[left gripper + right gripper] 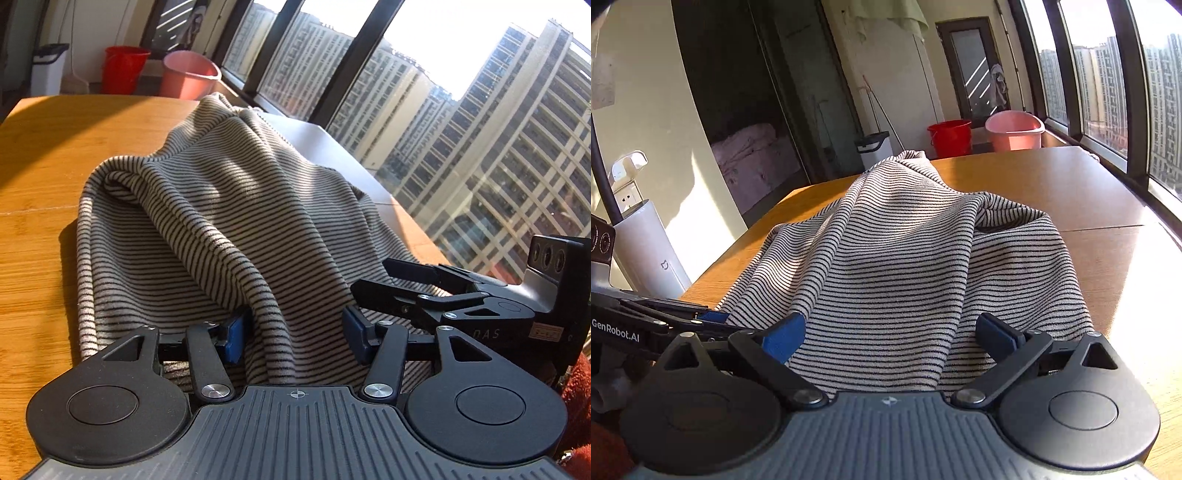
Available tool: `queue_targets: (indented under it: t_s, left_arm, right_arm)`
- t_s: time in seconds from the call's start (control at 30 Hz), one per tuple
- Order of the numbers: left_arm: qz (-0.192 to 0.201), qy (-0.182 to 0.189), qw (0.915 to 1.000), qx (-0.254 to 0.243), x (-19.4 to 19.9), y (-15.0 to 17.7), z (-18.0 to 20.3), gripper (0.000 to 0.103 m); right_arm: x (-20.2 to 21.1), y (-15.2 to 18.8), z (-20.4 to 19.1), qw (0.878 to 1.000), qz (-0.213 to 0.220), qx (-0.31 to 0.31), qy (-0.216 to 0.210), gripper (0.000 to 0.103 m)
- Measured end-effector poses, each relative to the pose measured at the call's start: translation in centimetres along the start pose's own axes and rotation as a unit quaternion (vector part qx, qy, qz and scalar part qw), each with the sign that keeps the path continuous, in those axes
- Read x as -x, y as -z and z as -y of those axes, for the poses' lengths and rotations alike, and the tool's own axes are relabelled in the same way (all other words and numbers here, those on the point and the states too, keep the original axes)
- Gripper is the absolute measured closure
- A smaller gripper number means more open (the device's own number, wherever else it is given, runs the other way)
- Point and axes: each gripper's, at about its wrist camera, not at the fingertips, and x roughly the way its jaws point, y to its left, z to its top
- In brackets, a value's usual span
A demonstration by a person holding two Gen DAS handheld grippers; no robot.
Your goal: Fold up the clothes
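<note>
A beige garment with thin black stripes (207,206) lies bunched in loose folds on the wooden table (40,173). My left gripper (291,334) is open, its blue pads on either side of a raised fold at the garment's near edge. My right gripper (892,334) is open too, its blue pads straddling the near edge of the same garment (897,258). The right gripper also shows in the left wrist view (436,291), close beside the left one, and seems to rest on the cloth. The left gripper's arm shows at the left of the right wrist view (646,325).
A red bucket (123,68) and a pink tub (190,75) stand on the floor beyond the table's far end. A white bin (873,147) and a white air purifier (646,251) stand nearby. Tall windows (461,110) run along the table's side.
</note>
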Motion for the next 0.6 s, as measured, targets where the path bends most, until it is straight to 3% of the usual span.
queue_targets:
  t_s: [0.03,0.07,0.23,0.3,0.43,0.6]
  left_arm:
    - [0.004,-0.001,1.0,0.008,0.0,-0.4,-0.4,0.083]
    - [0.01,-0.001,0.9998,0.015,0.2,-0.7,-0.7,0.087]
    - [0.102,-0.04,0.9939,0.015,3.5,-5.1,-2.5,0.091]
    - [0.152,-0.077,0.9853,0.009,5.3,-7.2,-3.1,0.091]
    - [0.24,-0.157,0.9581,0.004,8.3,-10.8,-4.5,0.094]
    - [0.264,-0.223,0.9377,0.039,8.6,-12.4,-6.7,0.092]
  right_arm:
    - [0.2,0.0,0.6,1.0,0.006,-0.017,-0.011,0.0]
    - [0.3,0.1,1.0,0.999,0.01,-0.029,-0.019,0.0]
    - [0.5,0.3,1.1,0.999,0.013,-0.034,-0.023,0.0]
    - [0.5,0.4,1.0,0.999,0.012,-0.03,-0.02,0.0]
    - [0.4,0.3,1.0,0.999,0.01,-0.027,-0.018,0.0]
    - [0.4,0.2,0.7,1.0,0.001,-0.017,-0.014,0.0]
